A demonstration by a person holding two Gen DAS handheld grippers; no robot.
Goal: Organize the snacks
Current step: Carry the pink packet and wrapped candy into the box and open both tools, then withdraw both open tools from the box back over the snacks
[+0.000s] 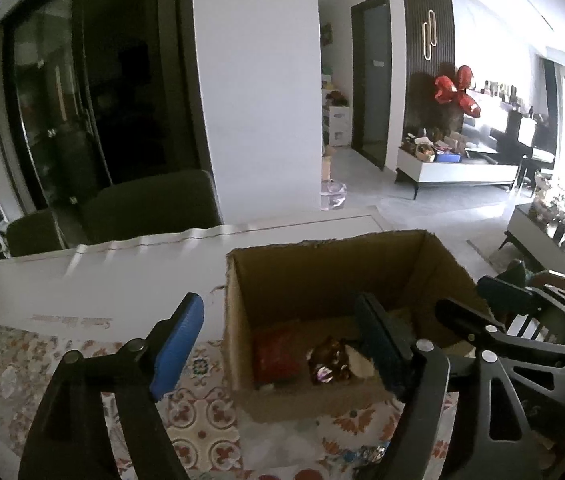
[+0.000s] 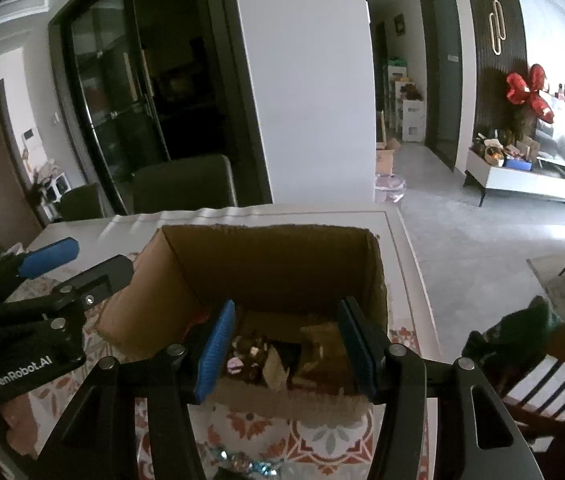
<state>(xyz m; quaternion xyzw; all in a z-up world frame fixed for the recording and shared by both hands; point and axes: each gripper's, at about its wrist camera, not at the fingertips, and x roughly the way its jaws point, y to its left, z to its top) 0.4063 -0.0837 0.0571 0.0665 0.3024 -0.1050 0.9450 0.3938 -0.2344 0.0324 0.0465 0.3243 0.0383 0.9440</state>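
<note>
My left fingers (image 1: pixel 278 344) stand released with nothing between the pads, the blue pad (image 1: pixel 178 344) at nine o'clock outside the cardboard box (image 1: pixel 322 276) and the other pad over its interior. My right fingers (image 2: pixel 286 348) are also parted and grip nothing, both pads hanging over the box's near wall. The box sits open on the counter (image 1: pixel 130 280), on a patterned floral cloth (image 1: pixel 202 420). Inside, on the bottom, lie a red packet (image 1: pixel 276 356) at the nine o'clock side and a shiny dark brown wrapped snack (image 1: pixel 328 362) near the middle, just beside each other. A few foil-wrapped sweets (image 2: pixel 242 462) lie on the cloth at six o'clock, outside the box
</note>
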